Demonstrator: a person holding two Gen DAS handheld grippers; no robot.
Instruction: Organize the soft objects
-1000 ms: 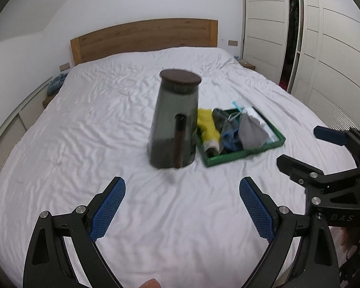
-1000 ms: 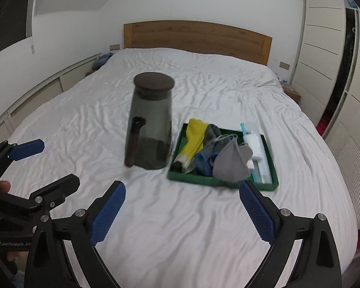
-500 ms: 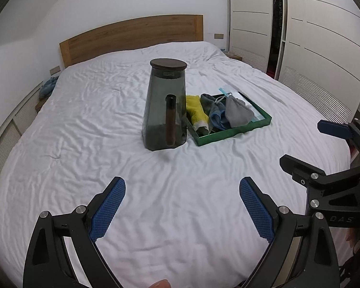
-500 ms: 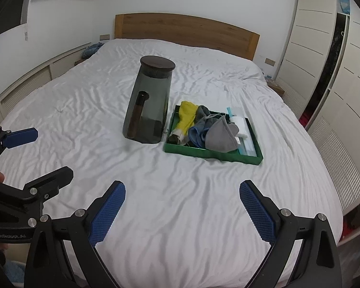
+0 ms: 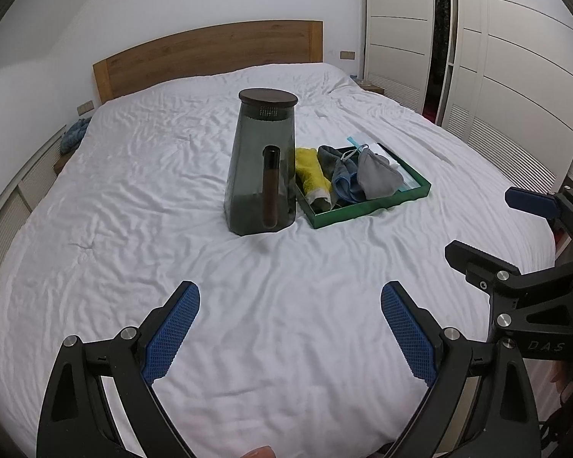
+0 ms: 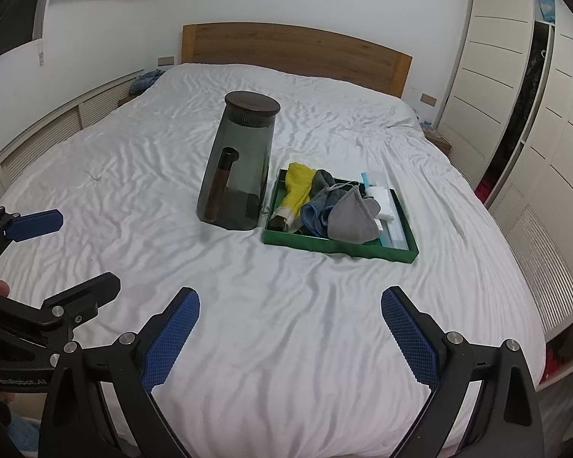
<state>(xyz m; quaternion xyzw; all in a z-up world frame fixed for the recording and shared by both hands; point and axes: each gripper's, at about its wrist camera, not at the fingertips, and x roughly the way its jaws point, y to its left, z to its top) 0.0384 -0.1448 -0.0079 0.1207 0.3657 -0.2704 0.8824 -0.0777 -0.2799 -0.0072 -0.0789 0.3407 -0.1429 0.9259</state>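
Note:
A green tray (image 5: 366, 208) (image 6: 340, 246) lies mid-bed and holds a yellow cloth (image 5: 309, 170) (image 6: 298, 187), a blue-edged grey cloth (image 5: 343, 179) (image 6: 315, 210), a grey face mask (image 5: 376, 175) (image 6: 353, 213) and white and light-blue packets (image 6: 382, 200). A tall smoky-grey pitcher (image 5: 261, 164) (image 6: 240, 164) with a dark lid stands upright just left of the tray. My left gripper (image 5: 290, 332) and right gripper (image 6: 290, 332) are both open and empty, held side by side over the near part of the bed, well short of the tray.
The white bed sheet (image 5: 133, 191) is wrinkled. A wooden headboard (image 5: 210, 57) is at the far end. White wardrobes (image 5: 496, 57) stand to the right, and a blue cloth (image 5: 72, 137) lies on the low ledge at the left.
Both grippers have drawn back from the pitcher and tray, which now look smaller and farther away. Both stay open and empty.

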